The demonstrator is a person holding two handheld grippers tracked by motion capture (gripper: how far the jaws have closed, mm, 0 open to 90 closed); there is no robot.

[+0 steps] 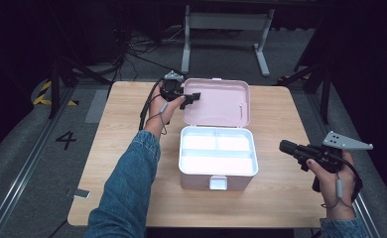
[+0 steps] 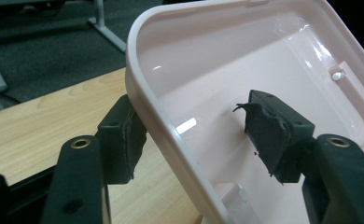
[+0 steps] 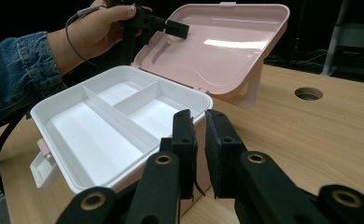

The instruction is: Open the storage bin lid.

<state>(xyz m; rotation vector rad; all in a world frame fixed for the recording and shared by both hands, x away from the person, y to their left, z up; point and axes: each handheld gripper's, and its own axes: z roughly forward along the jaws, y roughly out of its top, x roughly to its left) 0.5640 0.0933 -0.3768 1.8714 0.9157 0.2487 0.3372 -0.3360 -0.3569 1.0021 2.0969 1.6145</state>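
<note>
High view: left claw straddles the pink lid's left rim, not clamped; right claw, nearly closed and empty, hovers at the counter's right edge.

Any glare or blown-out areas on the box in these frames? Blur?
High view: the white tray is overexposed, its dividers barely readable; surroundings dark. Left gripper view: small specular spots on the pink lid, jaws sharp. Right gripper view: a broad glare streak on the lid's inside, near jaws slightly soft.
</note>
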